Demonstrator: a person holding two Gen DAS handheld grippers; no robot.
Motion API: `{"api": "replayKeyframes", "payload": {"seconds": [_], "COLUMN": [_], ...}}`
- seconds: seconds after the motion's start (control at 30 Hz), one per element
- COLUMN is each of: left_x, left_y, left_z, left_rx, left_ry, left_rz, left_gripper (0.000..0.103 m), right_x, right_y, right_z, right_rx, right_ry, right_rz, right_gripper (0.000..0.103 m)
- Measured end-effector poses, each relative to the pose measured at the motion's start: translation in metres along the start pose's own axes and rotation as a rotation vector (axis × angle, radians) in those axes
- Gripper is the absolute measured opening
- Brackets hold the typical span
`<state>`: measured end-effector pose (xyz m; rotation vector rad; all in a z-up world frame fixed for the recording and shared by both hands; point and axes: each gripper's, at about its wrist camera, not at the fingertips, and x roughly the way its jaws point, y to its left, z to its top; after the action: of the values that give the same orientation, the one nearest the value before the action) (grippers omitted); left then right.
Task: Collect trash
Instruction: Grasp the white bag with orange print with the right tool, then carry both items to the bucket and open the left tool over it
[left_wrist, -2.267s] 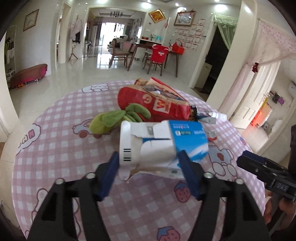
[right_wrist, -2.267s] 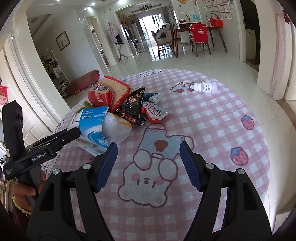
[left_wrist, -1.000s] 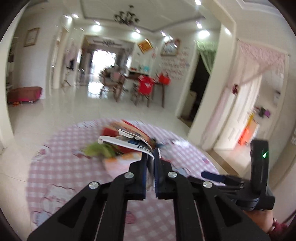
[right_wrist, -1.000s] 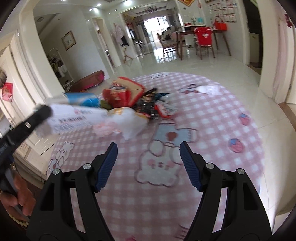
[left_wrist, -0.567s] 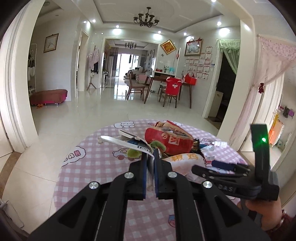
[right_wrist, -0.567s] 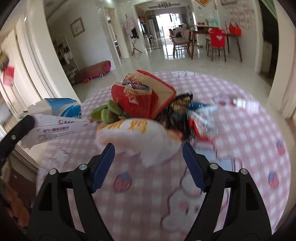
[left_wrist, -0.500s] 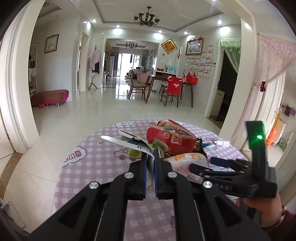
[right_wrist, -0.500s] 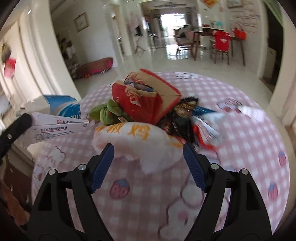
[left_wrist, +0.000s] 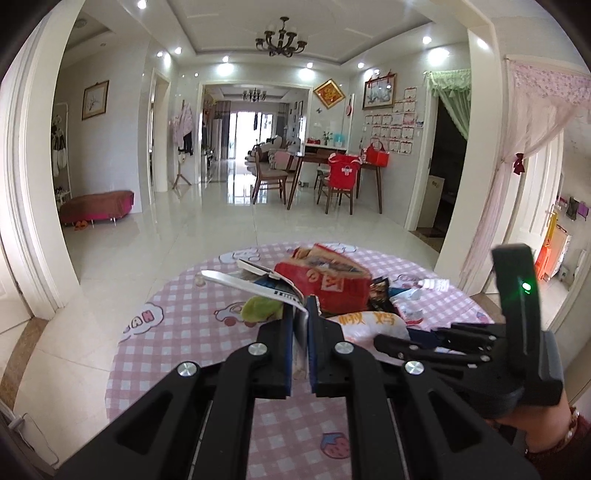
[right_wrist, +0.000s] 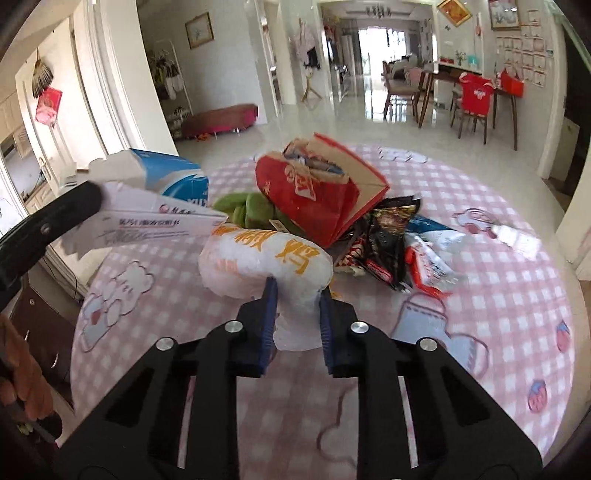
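So we're mid-pickup on the trash pile. Our left gripper (left_wrist: 302, 325) is clamped tight on a flattened blue and white carton (right_wrist: 147, 199), pinching its thin flap and holding it up off the table, over the left side of the pile. Our right gripper (right_wrist: 295, 295) has just been closing, and the near end of the white plastic bag (right_wrist: 266, 262) with orange writing sits between its fingers. The pads look like they're squeezing the plastic in, so we'd call that a grip, with the rest of the bag lying on the table just in front.

Next move, as we see it: lift the bag clear without dragging the pile along. It's soft and will sag, so a slow lift makes sense, and the carton hangs close beside it, so the two hands need to stay apart. We can't see a bin anywhere, so where it all goes is a guess.

Right behind the bag there's a red paper bag (right_wrist: 317, 192), something green (right_wrist: 251, 210) tucked beside it, and dark snack wrappers (right_wrist: 391, 236) to the right. A small white bottle (left_wrist: 436, 283) lies apart from the pile near the table's edge.

The table (right_wrist: 498, 295) is round with a pink checked cartoon cloth. Around it is a bright tiled room, with a dining table and chairs (left_wrist: 340, 181) further back and a low pink bench (left_wrist: 96, 201) off to the left
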<state>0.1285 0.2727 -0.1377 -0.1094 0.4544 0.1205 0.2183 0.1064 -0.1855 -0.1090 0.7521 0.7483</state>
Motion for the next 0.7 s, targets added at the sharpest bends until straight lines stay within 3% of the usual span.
{"api": "replayKeyframes", "payload": {"seconds": [0.13, 0.33, 0.57, 0.7], "left_x": [-0.017, -0.028, -0.012, 0.013], "left_y": [-0.021, -0.074, -0.181, -0.26], "left_z": [0.007, 0.016, 0.021, 0.014], "left_rx": [0.016, 0.063, 0.173, 0.27], "left_ry": [-0.024, -0.035, 0.025, 0.101], "left_rz": [-0.045, -0.151, -0.356, -0.495], "left_gripper": [0.006, 0.006, 0.006, 0.007], "right_x": [-0.039, -0.108, -0.189, -0.232], "right_y": [-0.012, -0.065, -0.154, -0.202], "right_z": [-0.006, -0.033, -0.092, -0.131], "right_rx": [0.056, 0.175, 0.374, 0.508], "right_ry": [-0.06, -0.145, -0.233, -0.29], "right_rz": [-0.028, -0.147, -0.302, -0.404], "right_gripper": [0.02, 0.02, 0.02, 0.02]}}
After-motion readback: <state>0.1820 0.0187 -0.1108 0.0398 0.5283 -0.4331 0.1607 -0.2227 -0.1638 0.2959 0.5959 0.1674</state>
